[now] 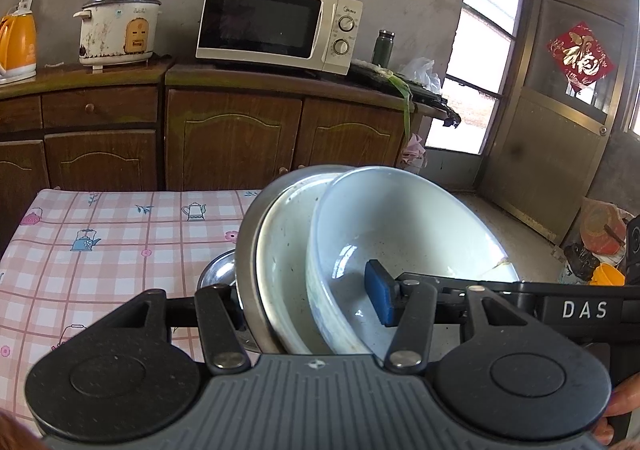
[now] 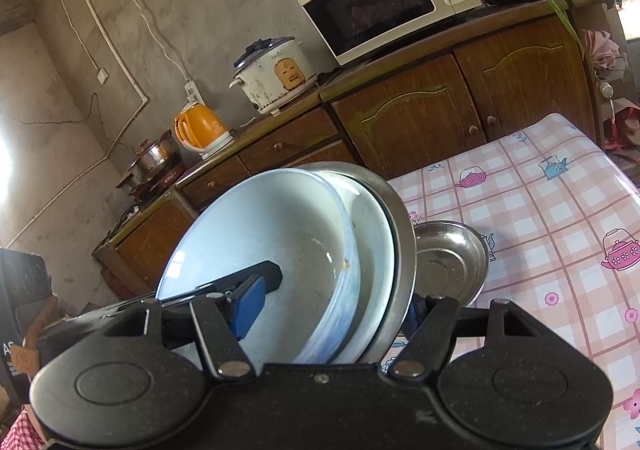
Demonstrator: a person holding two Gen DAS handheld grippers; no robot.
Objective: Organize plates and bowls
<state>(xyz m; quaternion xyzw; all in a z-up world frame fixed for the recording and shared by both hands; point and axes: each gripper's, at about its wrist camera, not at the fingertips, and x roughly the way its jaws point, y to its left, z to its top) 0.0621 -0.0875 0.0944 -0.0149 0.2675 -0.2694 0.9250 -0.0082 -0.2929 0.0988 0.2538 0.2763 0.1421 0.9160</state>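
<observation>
Three bowls sit nested in one stack: a white bowl with blue streaks, a plain white bowl and an outer steel bowl. The stack is tipped up, its hollow facing the cameras. My left gripper is shut on its left wall, with the blue pad inside the top bowl and the other finger hidden behind the steel. My right gripper is shut on the opposite wall, with one pad inside and one finger behind the steel.
A small steel dish lies on the pink checked tablecloth just behind the stack. Brown cabinets beyond carry a microwave, a rice cooker and an orange kettle. A door stands to the right.
</observation>
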